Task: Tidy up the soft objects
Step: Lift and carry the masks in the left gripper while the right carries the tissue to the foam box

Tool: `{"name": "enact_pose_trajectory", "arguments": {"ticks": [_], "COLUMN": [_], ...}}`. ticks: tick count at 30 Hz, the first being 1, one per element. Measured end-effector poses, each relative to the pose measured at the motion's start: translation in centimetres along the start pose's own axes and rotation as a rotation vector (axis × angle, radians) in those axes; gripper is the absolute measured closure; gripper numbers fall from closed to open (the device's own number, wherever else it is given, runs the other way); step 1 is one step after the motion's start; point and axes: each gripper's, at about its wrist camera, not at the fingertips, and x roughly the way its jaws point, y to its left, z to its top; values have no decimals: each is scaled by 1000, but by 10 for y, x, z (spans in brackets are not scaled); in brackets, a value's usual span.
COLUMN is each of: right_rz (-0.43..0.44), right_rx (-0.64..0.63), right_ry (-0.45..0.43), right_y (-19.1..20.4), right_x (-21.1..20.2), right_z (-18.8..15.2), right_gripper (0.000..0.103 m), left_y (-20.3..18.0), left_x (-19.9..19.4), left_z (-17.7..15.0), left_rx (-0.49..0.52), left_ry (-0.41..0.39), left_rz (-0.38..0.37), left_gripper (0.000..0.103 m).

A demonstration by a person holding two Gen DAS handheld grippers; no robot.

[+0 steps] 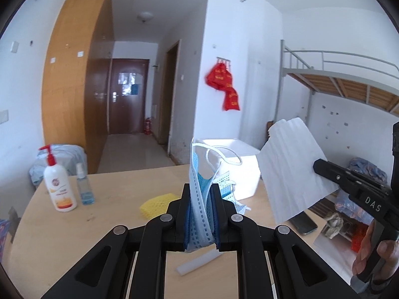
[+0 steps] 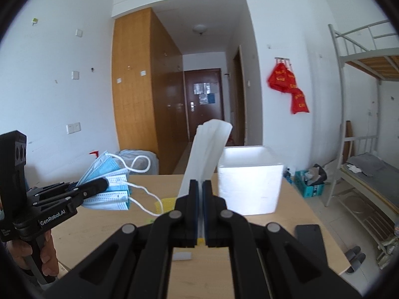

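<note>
My left gripper (image 1: 201, 189) is shut on a bunch of blue face masks (image 1: 199, 199) and holds them above the wooden table (image 1: 99, 224); it also shows in the right wrist view (image 2: 99, 183) with the masks (image 2: 109, 189) fanned out. My right gripper (image 2: 200, 185) is shut on a folded white foam sheet (image 2: 207, 154), held upright above the table; the left wrist view shows that gripper (image 1: 321, 165) and the sheet (image 1: 291, 169). A white foam box (image 2: 249, 186) stands on the table behind both. A yellow sponge (image 1: 155, 205) lies on the table.
A lotion pump bottle (image 1: 58, 184) and a small spray bottle (image 1: 83, 186) stand at the table's left. A black phone (image 2: 309, 236) lies at the right edge. A small white foam strip (image 1: 197, 261) lies near me. A bunk bed (image 2: 369, 174) stands to the right.
</note>
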Motion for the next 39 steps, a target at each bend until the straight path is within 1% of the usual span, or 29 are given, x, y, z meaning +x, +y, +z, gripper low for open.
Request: {"name": "enact_pose_trajectory", "arguments": {"ticks": [5, 8, 13, 24, 28, 36, 39], "right_rz": [-35, -45, -58, -75, -80, -81, -84], "right_rx": [7, 12, 23, 42, 45, 47, 45], "right_ry": [2, -1, 1, 2, 5, 17, 16], "right_y": [-8, -11, -17, -31, -36, -51, -53], "right_x": [0, 1, 8, 24, 34, 58, 65], "right_z": [1, 3, 5, 11, 16, 28, 33], "right_gripper": [98, 98, 98, 98, 98, 98, 98], "left_y": [-13, -17, -22, -35, -38, -35, -34], "left_x": [12, 20, 34, 60, 74, 112, 126], "left_z": [6, 9, 12, 23, 28, 49, 60], "left_rx": [21, 26, 40, 48, 47, 23, 16], "left_ry": [-3, -3, 8, 17, 26, 59, 57], "left_rz": [-42, -53, -54, -90, -92, -101, -102], "left_gripper": [88, 88, 88, 88, 88, 88, 88]}}
